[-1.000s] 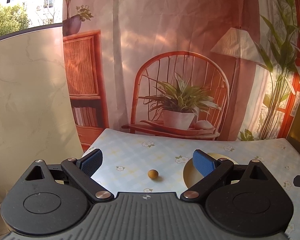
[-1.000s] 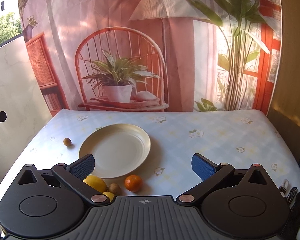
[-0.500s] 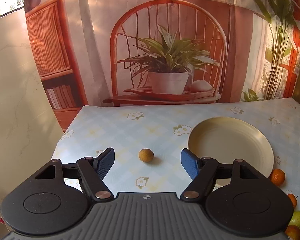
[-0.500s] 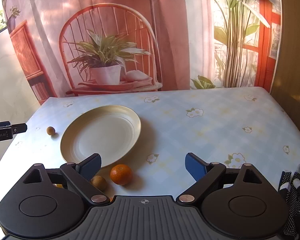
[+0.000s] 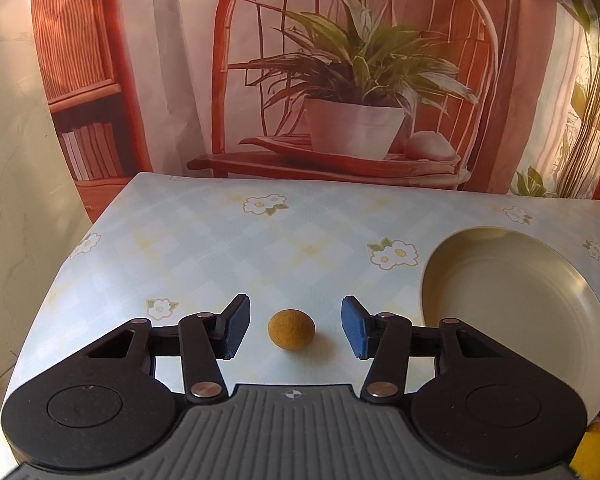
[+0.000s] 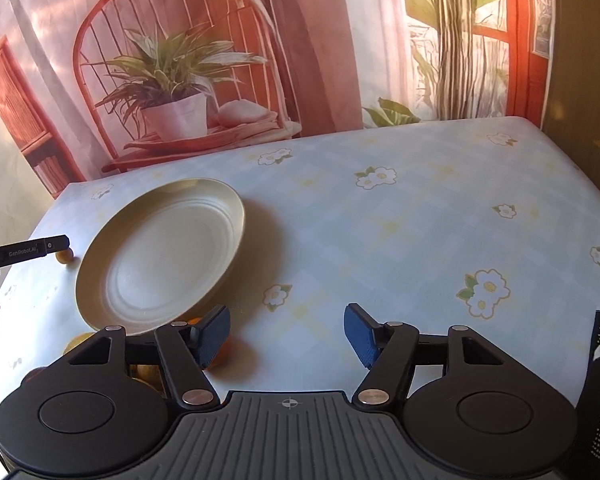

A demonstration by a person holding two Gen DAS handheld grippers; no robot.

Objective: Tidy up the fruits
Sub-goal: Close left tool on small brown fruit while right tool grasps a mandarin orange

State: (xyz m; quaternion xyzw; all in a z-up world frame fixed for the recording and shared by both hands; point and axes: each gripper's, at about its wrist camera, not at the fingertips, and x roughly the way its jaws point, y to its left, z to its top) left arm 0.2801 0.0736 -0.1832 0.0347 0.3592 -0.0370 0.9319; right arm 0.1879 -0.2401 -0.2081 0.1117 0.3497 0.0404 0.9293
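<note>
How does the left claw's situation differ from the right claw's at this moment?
The left claw has a small brown round fruit lying between its fingers, untouched; the right claw has only bare tablecloth between its own. The orange sits behind the right claw's left finger, off to one side, while the left claw is centred on its fruit. Both are closing, gripping nothing, near the empty plate.

"GenRobot.AI" in pale lettering on the left gripper's (image 6: 66, 242) black finger, right-wrist view.
</note>
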